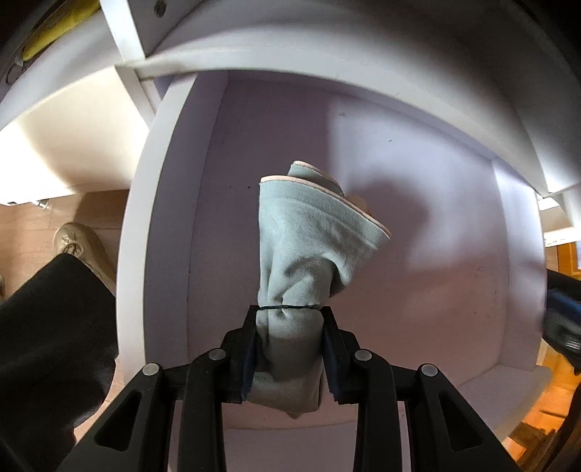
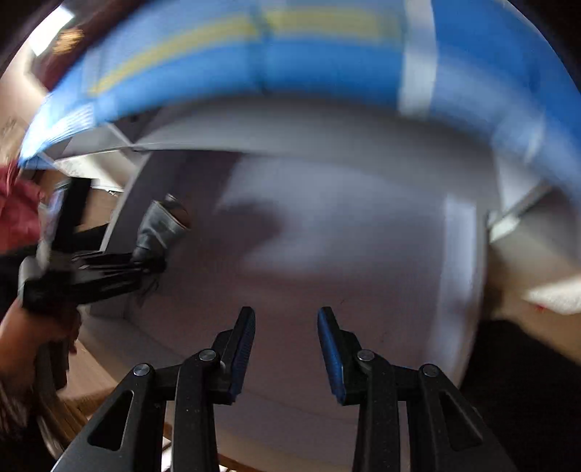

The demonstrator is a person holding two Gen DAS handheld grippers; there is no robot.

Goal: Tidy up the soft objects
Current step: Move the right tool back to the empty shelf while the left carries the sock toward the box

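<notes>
Two tongs are seen: the left gripper (image 1: 289, 308) is clamped on a green cloth (image 1: 312, 232) hung above the white shelf (image 1: 417, 254); the right gripper (image 2: 286, 319) is parted, empty. Slippage could be caused by the bunched grip.

The cloth (image 1: 312, 247) is pale grey-green with a thin pink-cream edge trim. The shelf surface (image 1: 417, 218) is plain white. Gripper fingers (image 1: 250, 341) are black with dark blue pads. At the upper left, a yellow item (image 1: 54, 29) shows. The blurred panel (image 2: 290, 54) is blue with yellow stripes.
</notes>
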